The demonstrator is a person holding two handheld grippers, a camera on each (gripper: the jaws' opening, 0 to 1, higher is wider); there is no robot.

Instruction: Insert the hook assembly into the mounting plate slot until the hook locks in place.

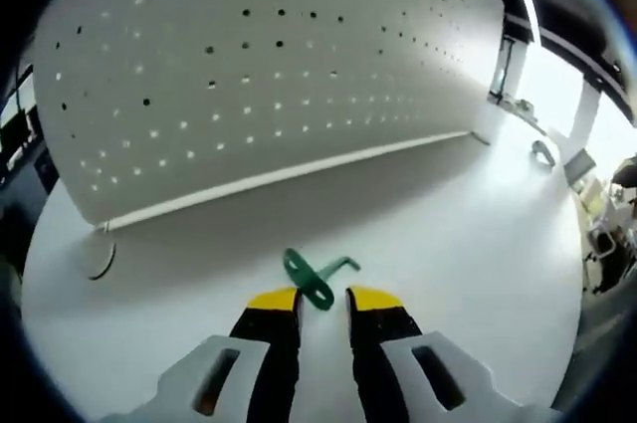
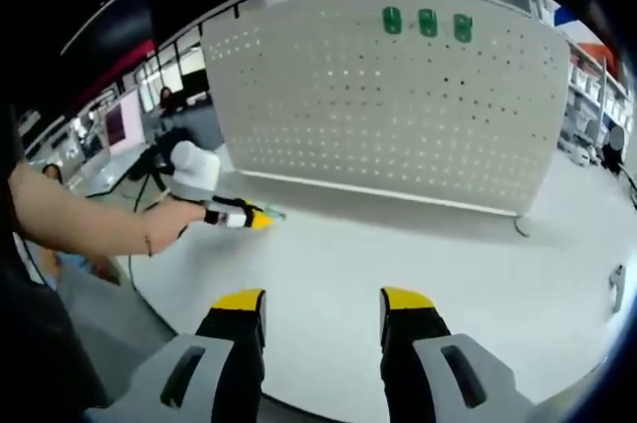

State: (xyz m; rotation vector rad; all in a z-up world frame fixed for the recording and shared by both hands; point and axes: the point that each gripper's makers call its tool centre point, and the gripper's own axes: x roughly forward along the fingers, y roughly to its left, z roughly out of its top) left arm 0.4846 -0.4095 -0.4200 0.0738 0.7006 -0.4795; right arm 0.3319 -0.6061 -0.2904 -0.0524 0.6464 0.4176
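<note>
So the left gripper [image 1: 323,294] has its 2 yellow-tipped jaws set a small way apart, with nothing between them. They're low over the white table [image 1: 468,244], and the green hook [image 1: 317,274] lies flat right at the tips, its round plate end just poking into the gap while the bent arm sticks out to the right. Doesn't look pinched to me, just lying there.

The right gripper [image 2: 323,304] has its jaws spread wide, nothing in them, hanging over the near part of the table, well back from the board.

What you get from the right gripper view: the whole white pegboard [image 2: 398,95] standing at the far side, with 3 more green hooks [image 2: 427,22] already hung in a row near its top edge. You also see the left gripper off to the left with the person's hand [image 2: 164,219] on it. The hook on the table is just a tiny greenish speck at those tips there, too small to make out.

From the left gripper view the pegboard looms close, its top and left cut off, and the hung hooks are just slivers at the upper right edge. There's a round white disc [image 1: 97,257] at the board's left foot, can't tell what it is.
</note>
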